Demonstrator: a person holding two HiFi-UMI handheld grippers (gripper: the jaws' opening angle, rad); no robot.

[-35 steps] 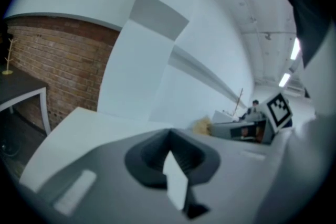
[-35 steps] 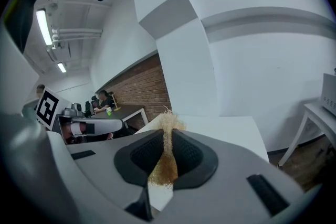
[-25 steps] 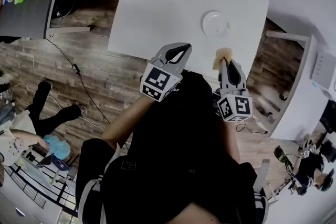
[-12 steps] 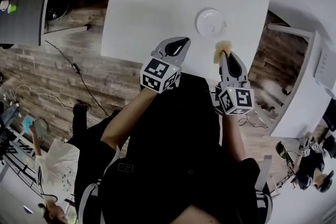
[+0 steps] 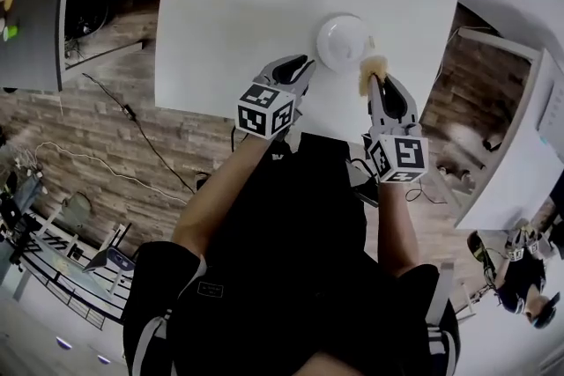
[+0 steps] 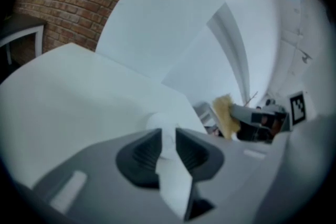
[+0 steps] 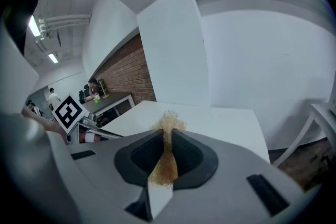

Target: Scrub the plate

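Plate (image 5: 342, 40): white, lying flat near the front edge of the white table (image 5: 238, 4). Left tongs (image 5: 302, 64): just beside the plate's near-left rim, jaws narrowly apart and just opening, nothing clamped between them. Right tongs (image 5: 375, 84): closed on a tan scrubbing pad (image 5: 374, 66), which sits at the plate's right rim; contact cannot be confirmed.

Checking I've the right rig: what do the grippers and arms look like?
Both the left gripper and right gripper are grey with black ridged pads, each carrying a white cube of black square markers. The person wears a black short-sleeved top.
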